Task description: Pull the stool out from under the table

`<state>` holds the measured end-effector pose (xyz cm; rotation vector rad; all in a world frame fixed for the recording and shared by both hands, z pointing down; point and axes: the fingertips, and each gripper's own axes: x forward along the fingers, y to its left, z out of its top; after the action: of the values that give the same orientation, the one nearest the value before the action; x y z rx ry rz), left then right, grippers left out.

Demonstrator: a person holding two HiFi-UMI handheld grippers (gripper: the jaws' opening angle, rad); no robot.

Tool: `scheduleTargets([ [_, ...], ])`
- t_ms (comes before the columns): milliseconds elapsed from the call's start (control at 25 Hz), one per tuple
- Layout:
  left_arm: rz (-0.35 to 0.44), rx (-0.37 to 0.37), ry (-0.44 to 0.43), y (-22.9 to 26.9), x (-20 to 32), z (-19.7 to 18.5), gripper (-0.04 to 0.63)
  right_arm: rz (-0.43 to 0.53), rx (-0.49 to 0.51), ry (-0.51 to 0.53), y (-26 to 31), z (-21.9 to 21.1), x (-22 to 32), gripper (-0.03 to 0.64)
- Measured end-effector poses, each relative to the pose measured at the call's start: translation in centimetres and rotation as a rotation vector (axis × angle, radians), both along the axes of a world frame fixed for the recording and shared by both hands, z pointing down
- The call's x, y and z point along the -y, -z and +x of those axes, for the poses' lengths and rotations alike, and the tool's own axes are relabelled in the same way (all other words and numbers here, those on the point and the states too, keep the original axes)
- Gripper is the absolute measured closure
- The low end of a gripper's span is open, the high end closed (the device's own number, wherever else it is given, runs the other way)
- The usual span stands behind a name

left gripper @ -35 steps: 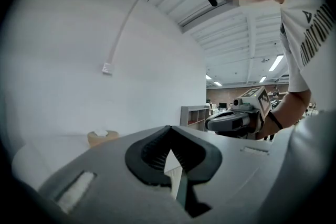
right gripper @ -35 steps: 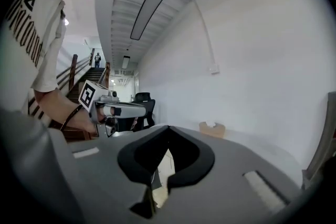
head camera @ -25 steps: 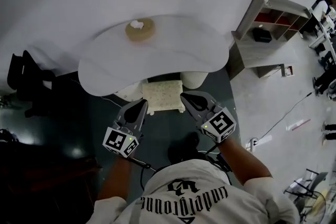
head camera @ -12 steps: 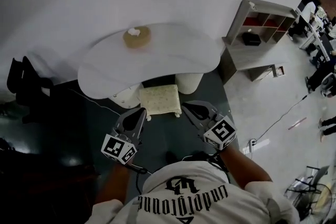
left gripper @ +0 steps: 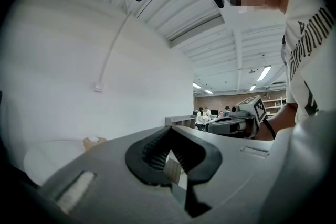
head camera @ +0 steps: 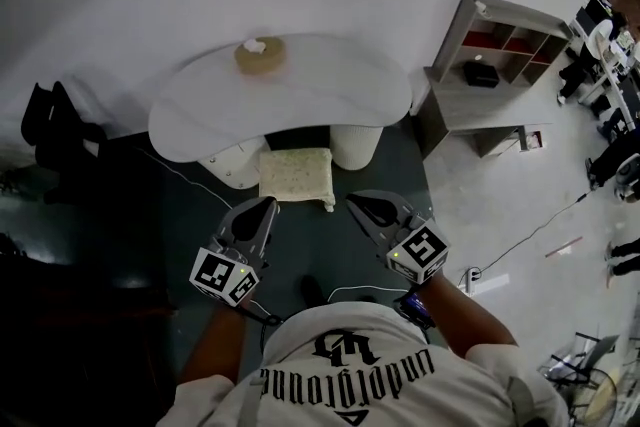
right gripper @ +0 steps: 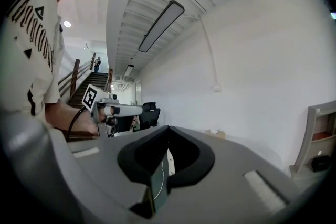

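One stool (head camera: pixel 296 175) is seen on the floor at the near edge of the counter (head camera: pixel 300 100), between its two white bases (head camera: pixel 352 147). The left claw (head camera: pixel 268 207) and right claw (head camera: pixel 354 203) are closed on nothing, just beside the stool. One round box (head camera: pixel 259 56) is set at the counter's far edge.

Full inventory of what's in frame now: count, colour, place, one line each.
table: one, white, curved top, against the wall
table bases: two, white, rounded, under the table
round holder: one, tan, something white in it, on the table's far side
stool: one, cream speckled seat, on the dark floor at the table's near edge
shelf unit: one, grey with red compartments, right of the table
chairs: black, far left, count unclear
left gripper: one, grey, fingers shut, empty, short of the stool
right gripper: one, grey, fingers shut, empty, short of the stool
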<state>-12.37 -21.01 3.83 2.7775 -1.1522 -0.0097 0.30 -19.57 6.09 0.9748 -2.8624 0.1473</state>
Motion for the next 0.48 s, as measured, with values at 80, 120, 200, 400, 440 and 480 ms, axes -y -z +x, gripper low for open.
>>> scheduleTargets([
  [80, -0.003, 0.001, 0.011, -0.1, -1.9, 1.7, 0.593, -0.002, 0.007, 0.006, 0.1, 1.8, -1.8, 0.617],
  [120, -0.002, 0.001, 0.015, -0.1, -3.0, 2.5, 0.592, -0.003, 0.012, 0.010, 0.1, 2.6, -2.8, 0.617],
  [200, 0.005, 0.005, 0.027, 0.1, -5.2, 3.9, 0.592, 0.005, 0.021, 0.018, 0.4, 3.9, -4.7, 0.617],
  [400, -0.001, 0.008, 0.068, -0.2, -10.3, 7.1, 0.594, 0.006, 0.029, 0.046, 0.5, 7.3, -9.5, 0.617],
  [440, -0.005, 0.010, 0.078, -0.2, -11.4, 7.6, 0.593, 0.005, 0.029, 0.052, 0.3, 7.8, -10.4, 0.617],
  [480, -0.010, 0.013, 0.088, -0.1, -12.3, 8.1, 0.593, 0.004, 0.028, 0.058, 0.2, 8.4, -11.2, 0.617],
])
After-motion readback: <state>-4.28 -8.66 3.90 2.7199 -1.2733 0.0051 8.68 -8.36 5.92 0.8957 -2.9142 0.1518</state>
